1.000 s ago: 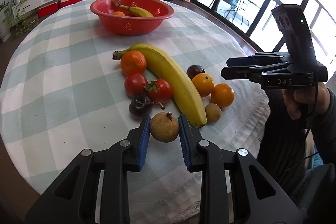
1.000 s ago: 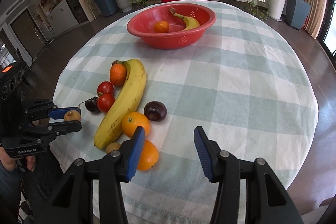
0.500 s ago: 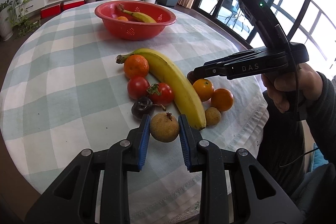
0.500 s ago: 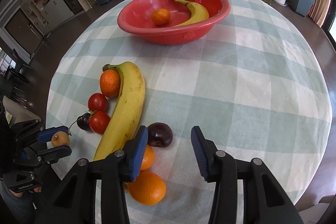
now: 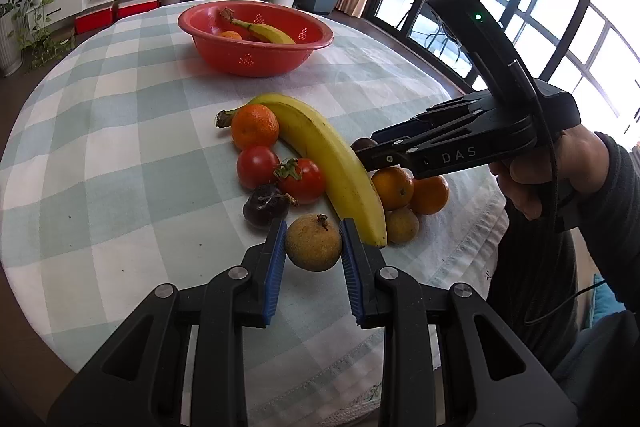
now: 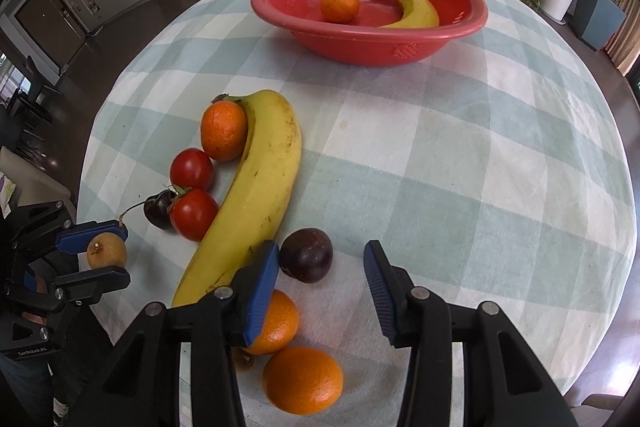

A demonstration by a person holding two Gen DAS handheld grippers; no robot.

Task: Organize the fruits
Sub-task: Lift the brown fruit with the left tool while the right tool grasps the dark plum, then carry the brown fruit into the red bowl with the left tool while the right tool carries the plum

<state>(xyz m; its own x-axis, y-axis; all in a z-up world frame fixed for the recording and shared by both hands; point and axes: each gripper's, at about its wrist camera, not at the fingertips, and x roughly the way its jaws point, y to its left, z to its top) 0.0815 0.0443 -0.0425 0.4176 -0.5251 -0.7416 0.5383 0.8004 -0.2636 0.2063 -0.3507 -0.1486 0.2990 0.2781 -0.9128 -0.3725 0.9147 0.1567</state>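
A: While left claw (image 5: 313, 242) is clamped on the tan fruit (image 5: 314, 243) above the desk (image 5: 120, 131) edge, right claw (image 6: 320, 277) has been narrowing, half-wide, dark plum (image 6: 306, 255) by its left pad, untouched.

B: Shift right, centre the plum, then squeeze. Target: red bowl (image 6: 460, 31), far side.

A: Text: "DAS" on right claw body.

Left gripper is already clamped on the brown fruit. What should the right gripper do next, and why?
Probably ease the right gripper a little further down and forward so both pads straddle the dark purple fruit, then close. Its jaws, which have just been closing, stand open, with the fruit just ahead of the left pad. The red bowl has room.
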